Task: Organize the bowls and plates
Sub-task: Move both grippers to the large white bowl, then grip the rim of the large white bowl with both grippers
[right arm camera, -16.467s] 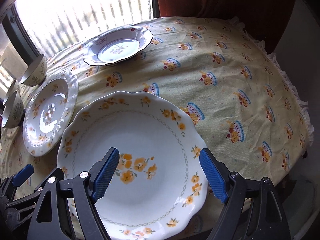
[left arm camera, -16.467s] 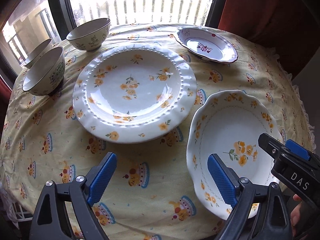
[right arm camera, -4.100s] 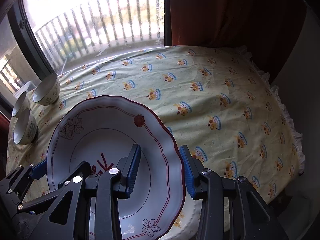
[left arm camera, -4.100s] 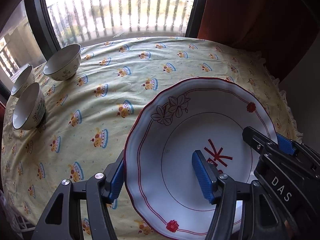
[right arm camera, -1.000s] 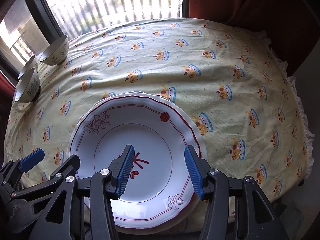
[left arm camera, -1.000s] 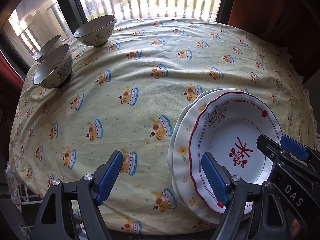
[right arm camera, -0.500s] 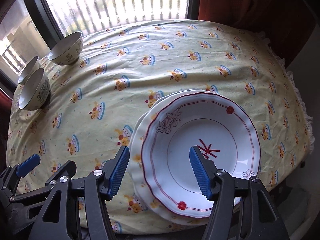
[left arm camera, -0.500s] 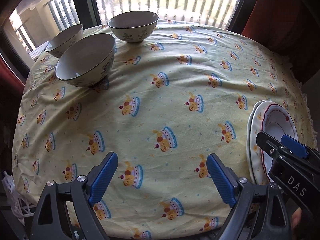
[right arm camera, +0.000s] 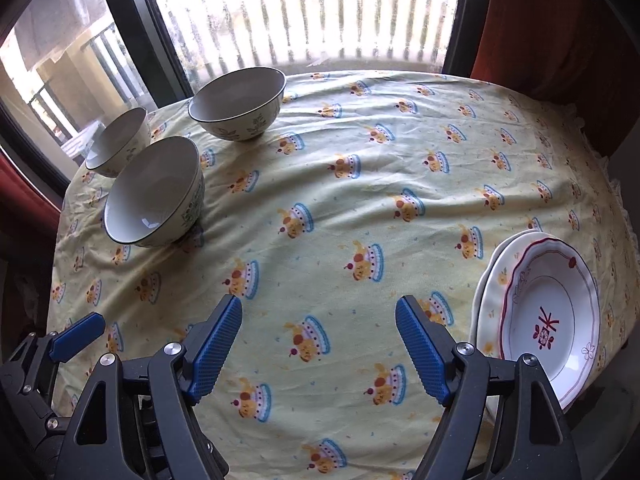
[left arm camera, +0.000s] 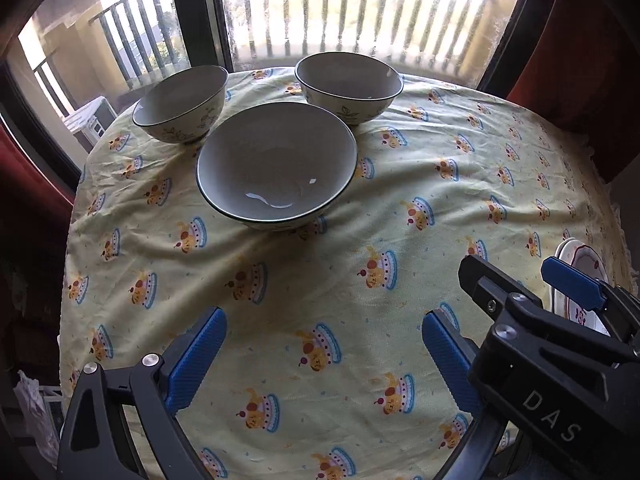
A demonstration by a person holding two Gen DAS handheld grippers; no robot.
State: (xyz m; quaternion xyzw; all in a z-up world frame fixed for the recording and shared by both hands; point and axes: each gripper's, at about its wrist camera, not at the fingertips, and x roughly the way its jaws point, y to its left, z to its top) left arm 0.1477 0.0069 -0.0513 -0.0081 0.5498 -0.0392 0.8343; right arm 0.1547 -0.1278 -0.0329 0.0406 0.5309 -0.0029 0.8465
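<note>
Three grey-rimmed bowls stand at the table's far left: a near bowl (left arm camera: 276, 172) (right arm camera: 152, 192), a left bowl (left arm camera: 180, 100) (right arm camera: 118, 140) and a back bowl (left arm camera: 348, 84) (right arm camera: 238, 100). A red-rimmed plate (right arm camera: 548, 320) tops a stack of floral plates (right arm camera: 486, 292) at the right edge. In the left wrist view only a sliver of the stack (left arm camera: 576, 260) shows. My left gripper (left arm camera: 322, 332) hovers over bare cloth in front of the near bowl. Its jaws are opening, with nothing between them. My right gripper (right arm camera: 319, 312) hangs over the cloth left of the stack, jaws also opening and empty.
A yellow tablecloth (right arm camera: 360, 200) with a cake print covers the round table, its frilled edge falling off at the right. A barred window (left arm camera: 360, 12) and dark red curtains (right arm camera: 560, 20) stand behind. The right gripper (left arm camera: 514, 280) fills the left wrist view's lower right.
Both grippers have slid left across the table, away from the plate stack and toward the bowls. Both pairs of jaws stand wider than a second ago.
</note>
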